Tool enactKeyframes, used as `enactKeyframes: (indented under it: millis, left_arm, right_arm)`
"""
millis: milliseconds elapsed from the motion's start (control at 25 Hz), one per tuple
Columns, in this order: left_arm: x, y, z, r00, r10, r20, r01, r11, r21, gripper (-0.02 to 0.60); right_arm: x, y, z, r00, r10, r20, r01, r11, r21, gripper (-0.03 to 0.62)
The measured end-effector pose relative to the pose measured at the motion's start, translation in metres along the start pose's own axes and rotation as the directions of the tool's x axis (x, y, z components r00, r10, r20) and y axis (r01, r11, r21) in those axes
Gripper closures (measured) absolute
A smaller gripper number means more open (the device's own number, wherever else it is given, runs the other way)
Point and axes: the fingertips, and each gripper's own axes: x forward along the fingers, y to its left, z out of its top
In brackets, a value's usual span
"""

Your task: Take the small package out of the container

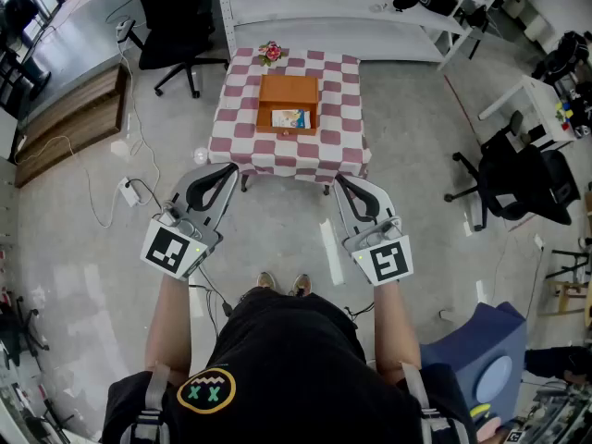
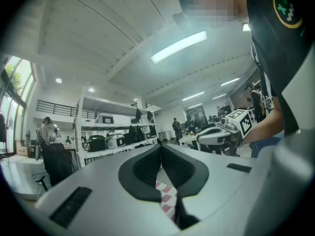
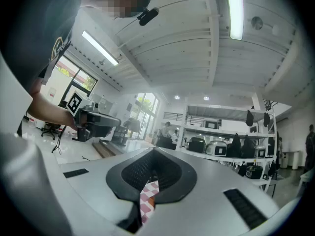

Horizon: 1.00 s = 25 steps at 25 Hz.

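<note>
A small table with a red-and-white checkered cloth (image 1: 242, 118) stands ahead of me on the floor. On it sits an open wooden container (image 1: 288, 91) with the small white and blue package (image 1: 289, 117) lying inside. My left gripper (image 1: 232, 167) and right gripper (image 1: 339, 178) are held in the air short of the table's near edge, well apart from the container. Both have their jaws together with nothing between them. In the left gripper view the left gripper (image 2: 160, 147) points level, and a strip of cloth (image 2: 167, 198) shows below its jaws. The right gripper (image 3: 154, 150) looks the same way.
A small flower decoration (image 1: 271, 52) sits at the table's far edge. Black office chairs (image 1: 176, 17) (image 1: 513, 178) stand left and right of the table. White shelving (image 1: 351, 7) runs behind it. Cables and a power strip (image 1: 129, 191) lie on the floor to the left.
</note>
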Motion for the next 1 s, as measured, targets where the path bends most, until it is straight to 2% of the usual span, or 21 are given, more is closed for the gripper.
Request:
enactKeyframes:
  millis: [200,400,720,960,1000]
  left_arm:
    - [0.010,-0.007,0.022,1.000,-0.002,0.026,0.003,0.999,-0.048,0.563]
    - [0.007,-0.005,0.016,1.000,-0.016,0.023,0.016,1.000,-0.002,0.563]
    - [0.008,-0.003,0.020,1.000,-0.013,0.017,0.013,1.000,-0.007,0.563]
    - [0.008,-0.005,0.024,0.999,-0.004,0.032,0.006,0.998,-0.061,0.563]
    - [0.008,-0.005,0.024,0.999,-0.004,0.032,0.006,0.998,-0.065,0.563]
  right_arm:
    - [0.002,-0.003,0.000,1.000,0.000,0.002,0.000,1.000,-0.007,0.576]
    - [0.003,-0.001,-0.001,1.000,0.006,0.002,-0.006,1.000,-0.004,0.574]
    - [0.005,-0.001,0.000,1.000,-0.002,0.007,0.002,1.000,-0.001,0.574]
    - [0.004,-0.002,0.000,1.000,-0.013,0.006,0.013,1.000,0.011,0.572]
    - [0.003,-0.002,-0.003,1.000,-0.007,-0.003,0.007,1.000,0.007,0.540]
